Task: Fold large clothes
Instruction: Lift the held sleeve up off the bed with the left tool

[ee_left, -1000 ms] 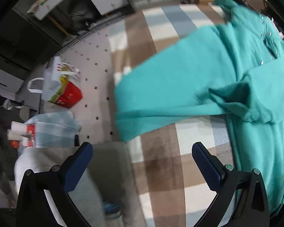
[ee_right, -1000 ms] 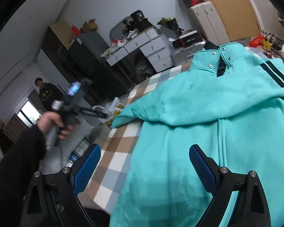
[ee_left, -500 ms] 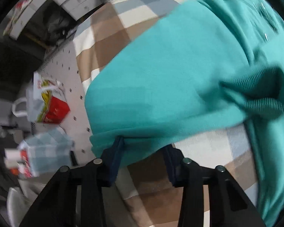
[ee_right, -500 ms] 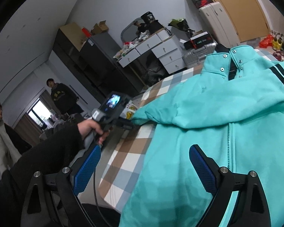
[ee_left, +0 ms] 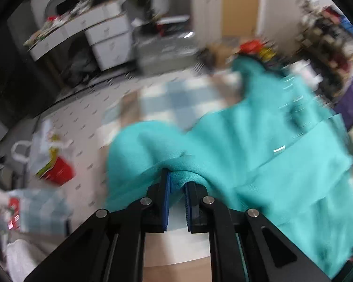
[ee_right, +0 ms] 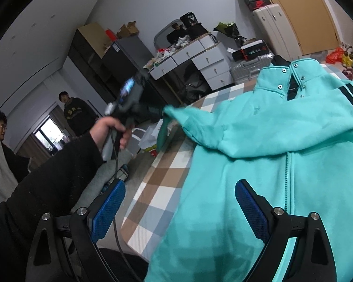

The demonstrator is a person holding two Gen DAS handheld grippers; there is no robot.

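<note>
Left gripper (ee_left: 176, 183) was clamped on the teal zip-up fleece jacket (ee_right: 282, 155), lifted off the checked tablecloth (ee_right: 153, 188). Right gripper (ee_right: 178, 202) hung wide open over it, holding nothing.

The left gripper (ee_left: 176, 188), wide open 1 second ago above the checked surface (ee_right: 157, 188), has clamped its fingers (ee_left: 165, 195) on the teal jacket (ee_right: 282, 164) sleeve edge (ee_left: 183, 176) and risen, pulling that fold up off the surface.
</note>
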